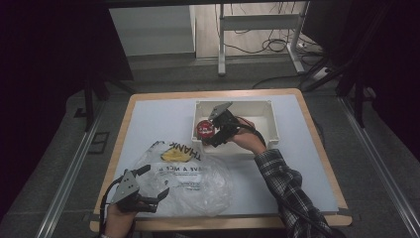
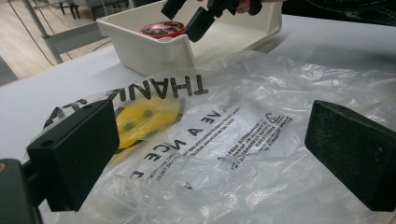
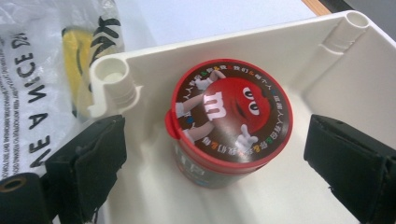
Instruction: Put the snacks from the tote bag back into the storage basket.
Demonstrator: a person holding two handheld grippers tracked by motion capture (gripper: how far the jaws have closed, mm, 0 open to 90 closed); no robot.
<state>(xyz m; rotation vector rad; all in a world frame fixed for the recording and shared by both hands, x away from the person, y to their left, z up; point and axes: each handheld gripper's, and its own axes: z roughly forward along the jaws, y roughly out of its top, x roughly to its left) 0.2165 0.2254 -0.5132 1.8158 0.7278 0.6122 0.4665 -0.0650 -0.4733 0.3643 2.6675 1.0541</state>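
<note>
Candy tub [image 3: 229, 122] with red lid and cartoon face, standing upright in the near left corner of the white bin [image 1: 270, 121] — just beside the corner post, lid up, seen also in the high view [image 1: 204, 128]. Right tool [image 3: 215, 154] tipped down over the bin's near wall, jaws spread wide, one to each side of the tub with a clear gap on both sides — released, pressing on nothing. Same tool in the high view [image 1: 214, 137], held in a hand with a plaid sleeve [image 1: 287, 186] reaching in from the lower right. Left tool [image 2: 210, 158] low over the clear plastic bag [image 2: 243, 140], jaws far apart, nothing between them but crinkled film lying flat below — released as well; whether the pads brush the film, hard to tell. In the high view, left tool [image 1: 156, 186] at the near left edge of the surface [image 1: 148, 116], at the bag's near left edge [image 1: 198, 183]. Bag printed with black lettering and a yellow smiley [image 2: 144, 116], spread flat on the pale surface, its far edge right up against the bin's near wall. Bin and bag both on the surface, bin farther off and toward the right, bag nearer and to the left. Two tools well apart.
</note>
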